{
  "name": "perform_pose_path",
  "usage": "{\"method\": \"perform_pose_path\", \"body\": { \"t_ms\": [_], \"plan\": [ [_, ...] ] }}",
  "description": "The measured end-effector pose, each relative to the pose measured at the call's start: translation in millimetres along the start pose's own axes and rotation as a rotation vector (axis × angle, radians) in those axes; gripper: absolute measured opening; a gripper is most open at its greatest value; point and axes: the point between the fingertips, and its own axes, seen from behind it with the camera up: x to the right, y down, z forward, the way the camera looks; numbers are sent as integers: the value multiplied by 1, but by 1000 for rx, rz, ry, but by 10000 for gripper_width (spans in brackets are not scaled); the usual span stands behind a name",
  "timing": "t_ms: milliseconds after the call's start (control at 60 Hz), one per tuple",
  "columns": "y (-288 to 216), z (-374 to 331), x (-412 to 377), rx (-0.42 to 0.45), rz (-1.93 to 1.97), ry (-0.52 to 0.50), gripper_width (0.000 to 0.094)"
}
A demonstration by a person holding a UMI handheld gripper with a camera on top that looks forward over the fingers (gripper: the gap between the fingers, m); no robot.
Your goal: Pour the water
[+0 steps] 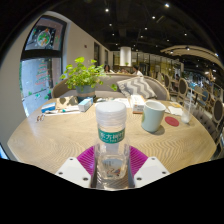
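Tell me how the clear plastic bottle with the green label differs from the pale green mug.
The clear plastic bottle with the green label is see-through and tall; the pale green mug is opaque and squat. The bottle stands between the gripper fingers; the mug stands apart, beyond them. The bottle is capped; the mug is open-topped. Both stand upright on the round wooden table.

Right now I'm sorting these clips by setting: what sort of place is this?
Probably a café or lounge-style common room. A round wooden table holds a potted plant and a mug, with cushioned seating behind and spot-lit ceiling above. The gripper is shut on a water bottle.
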Motion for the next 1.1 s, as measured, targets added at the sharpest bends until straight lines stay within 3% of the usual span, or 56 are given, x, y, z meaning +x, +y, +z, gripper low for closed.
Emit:
{"method": "perform_pose_path", "body": {
  "t_ms": [117, 250, 383, 567, 783, 950, 1100],
  "plan": [
    [-21, -2, -6, -5, -1, 4, 422],
    [-78, -2, -22, 43, 81, -33, 423],
    [-148, -2, -38, 102, 344, -190, 420],
    [-220, 10, -48, 107, 865, -449, 419],
    [-244, 53, -2, 80, 1441, -637, 418],
    [-233, 77, 39, 58, 1784, -702, 418],
    [-216, 104, 52, 15, 1891, -688, 416]
  ]
}}
